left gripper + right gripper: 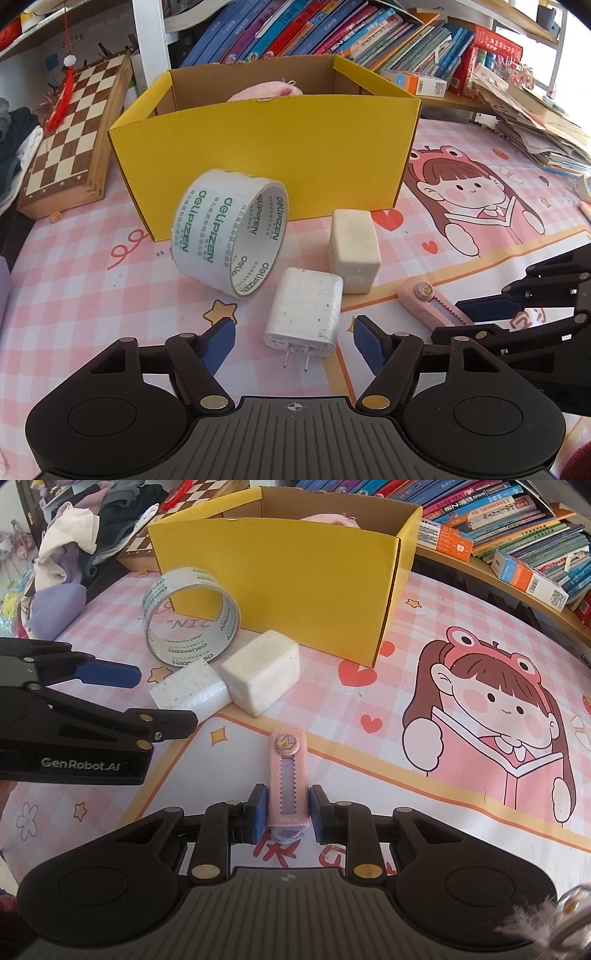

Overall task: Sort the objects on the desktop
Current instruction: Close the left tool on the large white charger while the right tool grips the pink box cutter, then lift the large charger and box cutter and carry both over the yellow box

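- Pink utility knife (pixel 287 783) flat on the table (pixel 369 716), long axis running straight away from the right wrist camera, crown-sticker end pointing toward the yellow box (pixel 295 583), printed rear end nearest the camera.
- Right hand-held gripper (pixel 287 812) closed around the knife's rear half, blue pads (pixel 259 812) pressed against both long sides.
- In the left wrist view, same knife (pixel 428 302) lying diagonally at the right, rounded crown end toward upper left, rear end between the right hand-held gripper's fingers (pixel 491 308).
- Left hand-held gripper (pixel 291 343) spread wide apart, holding nothing, low over the table with its blue pads (pixel 221 343) on either side of the white charger's prong end without touching it.
- White charger (pixel 303 312) lying flat, two metal prongs pointing back at the left wrist camera, long axis running away toward the box.
- Cream block (pixel 354 251) just beyond the charger, touching its far right corner, standing on the table.
- Roll of clear tape (pixel 229 230) with green lettering, standing on edge and tilted, left of the charger, close before the box's front wall.
- Yellow box open at the top, something pink (pixel 266 92) inside.
- Folded chessboard (pixel 70 136) left of the box; rows of books (pixel 314 29) on a shelf behind.
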Action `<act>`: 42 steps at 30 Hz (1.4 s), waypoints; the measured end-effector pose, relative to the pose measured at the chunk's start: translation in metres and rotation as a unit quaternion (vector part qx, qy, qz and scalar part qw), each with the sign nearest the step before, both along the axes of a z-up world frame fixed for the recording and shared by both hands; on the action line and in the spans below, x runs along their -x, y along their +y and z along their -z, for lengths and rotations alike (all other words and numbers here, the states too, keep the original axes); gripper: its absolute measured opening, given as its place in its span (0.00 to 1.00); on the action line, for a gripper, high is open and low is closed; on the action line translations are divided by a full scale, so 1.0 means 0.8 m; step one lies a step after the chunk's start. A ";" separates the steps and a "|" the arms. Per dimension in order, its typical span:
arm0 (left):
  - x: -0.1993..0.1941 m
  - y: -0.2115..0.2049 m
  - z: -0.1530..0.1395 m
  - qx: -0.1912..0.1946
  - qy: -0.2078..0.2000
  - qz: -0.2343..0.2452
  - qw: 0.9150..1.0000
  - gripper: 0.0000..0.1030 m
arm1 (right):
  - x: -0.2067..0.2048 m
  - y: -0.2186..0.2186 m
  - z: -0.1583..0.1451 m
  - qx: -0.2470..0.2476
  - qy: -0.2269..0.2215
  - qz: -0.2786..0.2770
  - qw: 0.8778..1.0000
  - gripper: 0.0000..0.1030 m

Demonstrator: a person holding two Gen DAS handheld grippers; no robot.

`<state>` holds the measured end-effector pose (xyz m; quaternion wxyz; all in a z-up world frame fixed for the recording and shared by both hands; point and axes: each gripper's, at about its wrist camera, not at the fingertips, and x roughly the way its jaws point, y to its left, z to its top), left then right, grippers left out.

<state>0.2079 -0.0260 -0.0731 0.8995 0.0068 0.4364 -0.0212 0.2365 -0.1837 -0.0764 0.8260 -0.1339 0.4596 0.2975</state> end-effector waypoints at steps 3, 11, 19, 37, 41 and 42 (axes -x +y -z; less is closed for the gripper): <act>-0.005 0.001 0.004 0.006 0.004 0.001 1.000 0.55 | -0.001 0.001 0.000 0.000 -0.001 0.000 1.000 0.23; -0.018 0.000 0.009 0.006 0.007 0.012 1.000 0.50 | -0.002 0.005 0.001 0.005 -0.006 -0.002 1.000 0.23; -0.025 -0.004 0.017 0.001 0.012 0.022 1.000 0.47 | -0.004 0.007 0.002 0.008 -0.008 -0.002 1.000 0.23; 0.005 0.020 -0.018 0.055 -0.007 0.015 0.998 0.41 | 0.005 0.005 -0.013 -0.027 0.010 0.010 1.000 0.23; 0.015 0.026 -0.029 0.062 -0.017 0.013 0.998 0.41 | 0.013 0.007 -0.024 -0.042 0.011 0.016 0.999 0.23; 0.018 0.027 -0.032 0.064 -0.019 0.013 0.998 0.41 | 0.015 0.007 -0.028 -0.046 0.010 0.019 0.999 0.22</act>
